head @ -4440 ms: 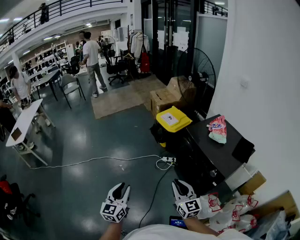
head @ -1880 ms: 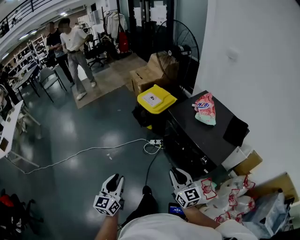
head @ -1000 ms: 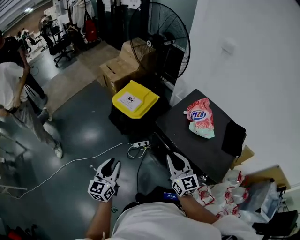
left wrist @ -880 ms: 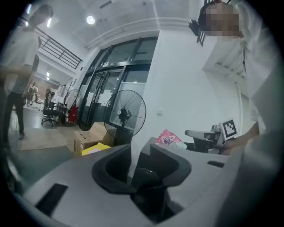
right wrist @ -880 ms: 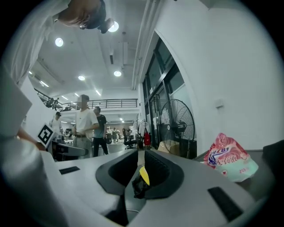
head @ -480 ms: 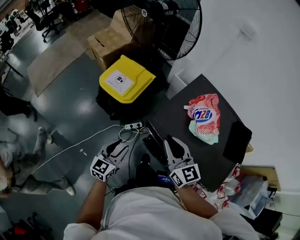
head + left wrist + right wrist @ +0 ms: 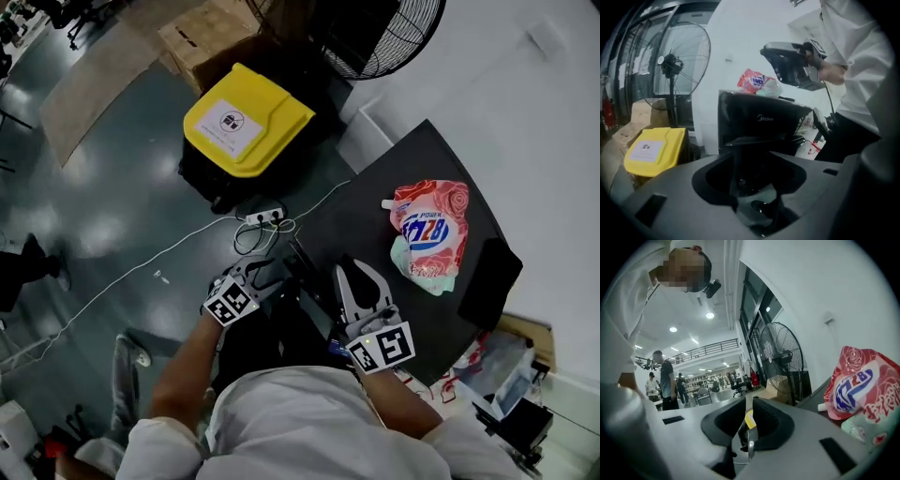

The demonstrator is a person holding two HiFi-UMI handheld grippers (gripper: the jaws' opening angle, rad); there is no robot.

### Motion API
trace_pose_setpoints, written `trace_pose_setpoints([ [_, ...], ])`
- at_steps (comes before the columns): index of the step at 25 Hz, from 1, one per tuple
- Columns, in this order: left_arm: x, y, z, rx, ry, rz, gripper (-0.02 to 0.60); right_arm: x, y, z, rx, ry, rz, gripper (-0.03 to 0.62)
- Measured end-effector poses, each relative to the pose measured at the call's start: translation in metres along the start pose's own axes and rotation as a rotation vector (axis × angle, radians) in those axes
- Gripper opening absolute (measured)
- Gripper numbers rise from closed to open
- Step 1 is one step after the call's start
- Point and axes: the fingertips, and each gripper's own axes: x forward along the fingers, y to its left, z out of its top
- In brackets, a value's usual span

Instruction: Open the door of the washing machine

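Black washing machine [image 7: 375,216] fills the right of the head view, its flat top carrying a pink detergent pouch [image 7: 429,234]. The door belongs to the front face, which drops away below the top's near edge and is hidden from above. That edge runs from 11 o'clock to 5 o'clock.

Left gripper [image 7: 253,275] is low, just off that front face. Its jaws are opening, spread wide, with nothing between them. In its own view the machine's dark front sits dead ahead at 12 o'clock, logo panel up top, but the door and its handle are too dark to pick out.

Right gripper [image 7: 361,277] hovers over the top's near edge, with the pouch at its 1 o'clock. Its jaws are a narrow slit apart and empty.

So here's the call: the left claw is the nearer one to the door and faces it squarely, with the machine at 2 o'clock from it in the head view. The next move looks like a straight reach forward into that front face, and finding the door's edge in the gloom is the hard bit. Yellow bin [image 7: 246,117] sits off at 11 o'clock, well apart.
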Motion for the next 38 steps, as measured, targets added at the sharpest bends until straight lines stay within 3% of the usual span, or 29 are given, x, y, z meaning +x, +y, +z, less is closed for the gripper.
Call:
trace_pose_setpoints([
  [5, 0.054, -0.005, -0.048, 0.123, 0.13, -0.168, 0.219, 0.008, -0.015, -0.015, -0.011, 0.028, -0.071, 0.067],
  [11, 0.094, -0.011, -0.094, 0.247, 0.211, -0.316, 0.225, 0.006, -0.027, -0.027, -0.036, 0.036, -0.18, 0.067],
  [18, 0.13, -0.032, -0.111, 0.433, 0.242, -0.473, 0.224, -0.005, -0.041, -0.044, -0.038, 0.052, -0.308, 0.067],
  [20, 0.135, -0.038, -0.113, 0.476, 0.242, -0.508, 0.178, -0.008, -0.041, -0.048, -0.039, 0.052, -0.333, 0.067],
  [23, 0.138, -0.041, -0.112, 0.505, 0.234, -0.524, 0.107, -0.014, -0.041, -0.052, -0.039, 0.048, -0.369, 0.067],
  [32, 0.137, -0.042, -0.113, 0.517, 0.26, -0.539, 0.092, -0.037, -0.033, -0.059, -0.039, 0.045, -0.45, 0.066],
  [38, 0.132, -0.046, -0.119, 0.481, 0.286, -0.539, 0.089, -0.051, -0.023, -0.063, -0.034, 0.026, -0.489, 0.067],
])
